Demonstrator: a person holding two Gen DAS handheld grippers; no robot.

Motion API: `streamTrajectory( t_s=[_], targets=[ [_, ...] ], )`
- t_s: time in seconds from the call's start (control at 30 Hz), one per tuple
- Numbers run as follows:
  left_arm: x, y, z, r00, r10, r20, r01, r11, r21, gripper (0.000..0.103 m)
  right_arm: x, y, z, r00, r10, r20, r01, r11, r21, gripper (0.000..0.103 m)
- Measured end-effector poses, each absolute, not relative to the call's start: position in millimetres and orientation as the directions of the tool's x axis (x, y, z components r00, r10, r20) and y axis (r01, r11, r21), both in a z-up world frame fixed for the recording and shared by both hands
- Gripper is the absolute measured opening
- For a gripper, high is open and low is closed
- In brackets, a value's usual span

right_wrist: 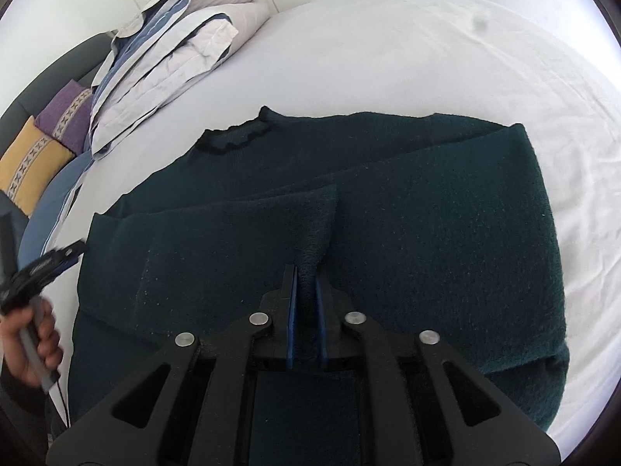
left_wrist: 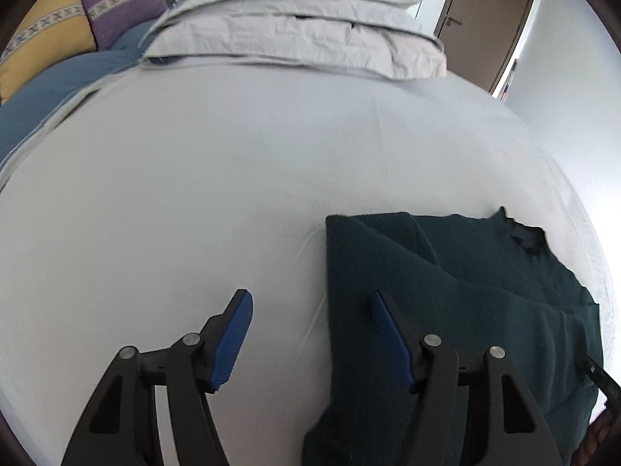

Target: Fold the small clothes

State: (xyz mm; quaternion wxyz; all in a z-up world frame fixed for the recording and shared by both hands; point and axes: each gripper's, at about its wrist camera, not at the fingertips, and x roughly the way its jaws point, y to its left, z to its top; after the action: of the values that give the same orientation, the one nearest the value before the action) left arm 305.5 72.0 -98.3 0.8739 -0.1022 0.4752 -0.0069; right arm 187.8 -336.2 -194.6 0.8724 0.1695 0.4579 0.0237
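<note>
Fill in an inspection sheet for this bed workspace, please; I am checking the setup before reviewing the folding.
Surface: white bed sheet, smooth, lightly creased.
Job's things: dark green sweater lying flat on the sheet, sleeves folded inward, collar toward the bedding.
Clutter: folded duvets stacked at the far end; purple cushion and yellow cushion beside them.
Grippers: left gripper open, its jaws straddling the sweater's edge, gripping nothing; right gripper shut on a pinched ridge of sweater.
Cables: a thin dark cord hangs below the hand holding the left gripper.
Surroundings: white wall and a brown door.
</note>
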Motion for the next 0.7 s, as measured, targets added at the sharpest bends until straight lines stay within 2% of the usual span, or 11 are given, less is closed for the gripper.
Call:
streamTrajectory(
  t_s=[0.03,0.07,0.13,0.17,0.23,0.27,0.37,0.7],
  targets=[
    [309.7,70.4,-101.0,0.542,-0.115,-0.833,-0.083,0.979,-0.189,0.063,187.8,-338.1,-194.8,0.576,0.202,-0.792,0.118,0.938,0.326,0.013],
    [313.2,69.3,-103.8,0.536,-0.123,-0.835,-0.08,0.977,-0.195,0.053,188.2,-341.0,-194.7,0.575,0.211,-0.79,0.124,0.932,0.339,0.017],
    [317.9,64.6,-106.7,0.534,-0.124,-0.837,-0.065,0.98,-0.186,0.044,192.3,-344.8,-195.4,0.582,0.234,-0.779,0.133,0.917,0.376,0.018],
    [319.8,62.5,-106.2,0.54,-0.119,-0.834,-0.056,0.983,-0.176,0.031,194.4,-346.0,-195.9,0.58,0.243,-0.778,0.136,0.912,0.387,0.018],
    [325.1,56.9,-105.2,0.541,-0.108,-0.834,-0.034,0.988,-0.15,0.018,198.2,-341.8,-197.2,0.579,0.217,-0.786,0.127,0.928,0.35,0.016],
    [327.7,54.9,-104.4,0.543,-0.096,-0.835,-0.028,0.991,-0.132,0.012,199.3,-338.8,-197.9,0.577,0.207,-0.79,0.121,0.935,0.333,0.01],
    [335.2,54.3,-104.3,0.545,-0.085,-0.834,-0.018,0.993,-0.113,0.009,197.0,-330.2,-196.7,0.584,0.168,-0.794,0.104,0.955,0.278,0.006],
    [356.6,53.1,-112.2,0.564,-0.059,-0.824,0.025,0.998,-0.054,0.009,195.1,-329.6,-203.9,0.596,0.115,-0.795,0.14,0.96,0.244,0.005]
  ],
)
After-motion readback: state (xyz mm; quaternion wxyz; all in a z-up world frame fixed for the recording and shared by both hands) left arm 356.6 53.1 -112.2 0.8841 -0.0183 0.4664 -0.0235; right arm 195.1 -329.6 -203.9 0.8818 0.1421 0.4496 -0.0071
